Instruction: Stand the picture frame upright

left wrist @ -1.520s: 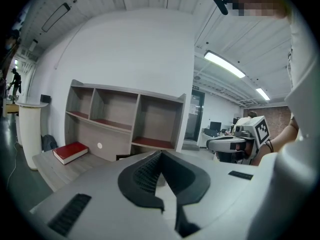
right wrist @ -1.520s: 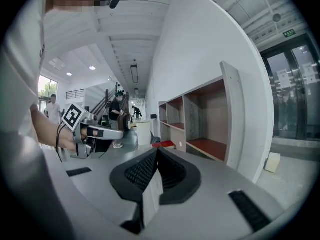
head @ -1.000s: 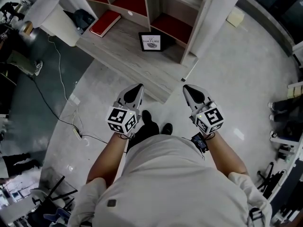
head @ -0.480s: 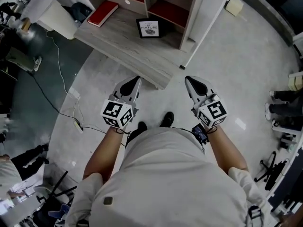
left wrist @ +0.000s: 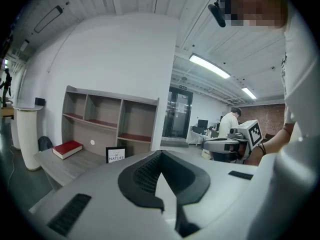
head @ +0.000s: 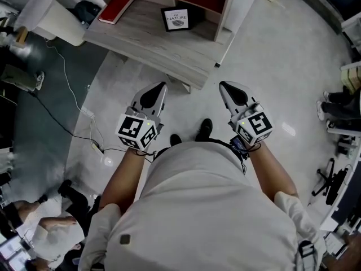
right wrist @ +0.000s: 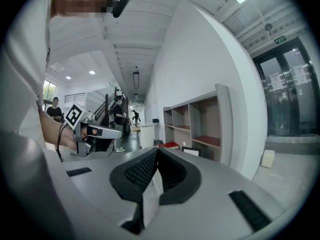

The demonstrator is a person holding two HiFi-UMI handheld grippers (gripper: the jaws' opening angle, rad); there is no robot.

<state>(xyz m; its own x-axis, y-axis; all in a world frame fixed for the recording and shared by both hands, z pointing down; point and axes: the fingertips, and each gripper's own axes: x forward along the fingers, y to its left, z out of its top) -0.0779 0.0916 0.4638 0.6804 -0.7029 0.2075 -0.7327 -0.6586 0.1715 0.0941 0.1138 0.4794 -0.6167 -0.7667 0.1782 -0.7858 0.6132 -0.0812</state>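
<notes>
The picture frame (head: 176, 18) sits on the bench (head: 146, 47), right of the red book (head: 115, 8) and face toward me. It lies well ahead of both claws, nearer my left claw (head: 162, 87). That one and the right claw (head: 223, 86) are clenched—nothing between the jaws.

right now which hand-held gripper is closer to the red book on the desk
Left. In the head view the left hand-held gripper hangs off the desk's front edge, the red book up-left of it; the right hand-held gripper sits farther right, past the picture frame.
</notes>
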